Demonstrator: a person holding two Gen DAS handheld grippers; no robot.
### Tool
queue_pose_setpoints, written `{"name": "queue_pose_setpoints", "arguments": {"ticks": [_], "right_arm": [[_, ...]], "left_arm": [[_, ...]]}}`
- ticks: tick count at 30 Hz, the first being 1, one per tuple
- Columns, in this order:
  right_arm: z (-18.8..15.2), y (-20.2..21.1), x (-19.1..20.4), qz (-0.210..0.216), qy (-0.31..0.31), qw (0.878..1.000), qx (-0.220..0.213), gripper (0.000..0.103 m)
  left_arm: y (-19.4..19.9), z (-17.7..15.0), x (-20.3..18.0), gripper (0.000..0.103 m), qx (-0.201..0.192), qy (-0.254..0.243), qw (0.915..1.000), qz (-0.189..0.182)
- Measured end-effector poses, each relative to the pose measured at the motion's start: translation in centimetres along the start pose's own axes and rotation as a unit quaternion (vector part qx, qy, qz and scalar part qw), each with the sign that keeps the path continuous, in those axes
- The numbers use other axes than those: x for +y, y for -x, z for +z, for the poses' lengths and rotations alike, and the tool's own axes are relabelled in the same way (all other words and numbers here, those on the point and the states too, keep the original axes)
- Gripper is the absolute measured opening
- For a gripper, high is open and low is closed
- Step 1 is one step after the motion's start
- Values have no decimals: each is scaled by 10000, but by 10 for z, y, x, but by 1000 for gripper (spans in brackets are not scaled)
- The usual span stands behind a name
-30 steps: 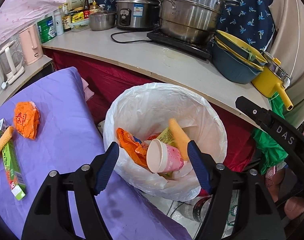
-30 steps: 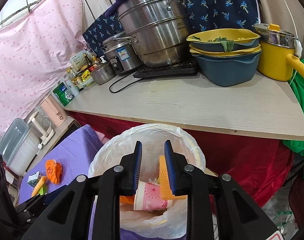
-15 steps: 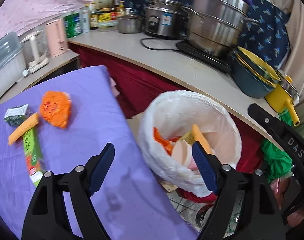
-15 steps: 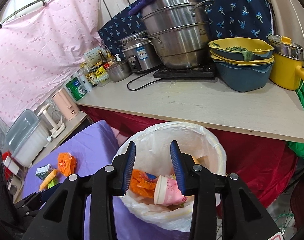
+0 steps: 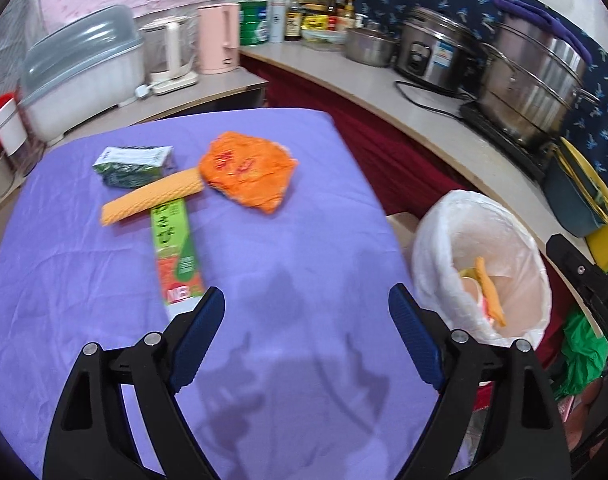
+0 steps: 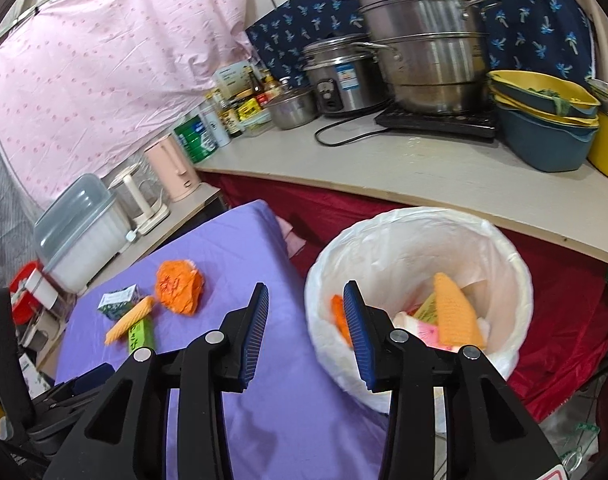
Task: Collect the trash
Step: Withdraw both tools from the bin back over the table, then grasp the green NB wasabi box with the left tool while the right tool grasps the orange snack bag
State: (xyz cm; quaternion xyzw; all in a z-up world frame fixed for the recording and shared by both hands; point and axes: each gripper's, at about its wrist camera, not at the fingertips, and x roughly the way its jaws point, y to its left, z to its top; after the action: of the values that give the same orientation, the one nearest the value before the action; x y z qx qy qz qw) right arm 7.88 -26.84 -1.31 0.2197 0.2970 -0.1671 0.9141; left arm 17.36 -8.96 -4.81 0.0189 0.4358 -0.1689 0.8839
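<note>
Now both grippers are empty, which fits a moment between drops. The left gripper (image 5: 306,312) has its jaws spread wide, having just been opening, with only bare purple cloth (image 5: 304,240) between them. Ahead of it and a little to its left lies the trash not yet collected: a green carton (image 5: 176,252) nearest, its near end just beside the left fingertip, a yellow sponge (image 5: 152,197) lying across the carton's far end, a small green pack (image 5: 134,165) beyond that, and an orange bag (image 5: 250,170) further ahead. The wide spread probably readies it for the carton.

The right gripper (image 6: 306,320) is partly spread, its jaws also just opening, nothing between them. It hangs at the cloth's edge with the bin (image 6: 516,264) just to its right, lined in white plastic so the load can be lifted out. Inside lie another sponge, a pink cup and an orange wrapper, so the job looks about half done.
</note>
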Motion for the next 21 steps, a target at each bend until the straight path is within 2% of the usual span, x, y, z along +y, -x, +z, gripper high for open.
{"name": "queue_pose_setpoints", "arguments": {"ticks": [8, 15, 21], "right_arm": [[-19, -21, 41, 249, 217, 9990, 292, 39], [-35, -42, 63, 394, 340, 9970, 570, 39], [-40, -58, 70, 418, 373, 9959, 705, 39]], "left_arm": [[-8, -7, 47, 80, 116, 286, 9981, 530], [-33, -10, 75, 80, 406, 697, 9939, 757], [-58, -10, 83, 80, 579, 823, 9911, 868]]}}
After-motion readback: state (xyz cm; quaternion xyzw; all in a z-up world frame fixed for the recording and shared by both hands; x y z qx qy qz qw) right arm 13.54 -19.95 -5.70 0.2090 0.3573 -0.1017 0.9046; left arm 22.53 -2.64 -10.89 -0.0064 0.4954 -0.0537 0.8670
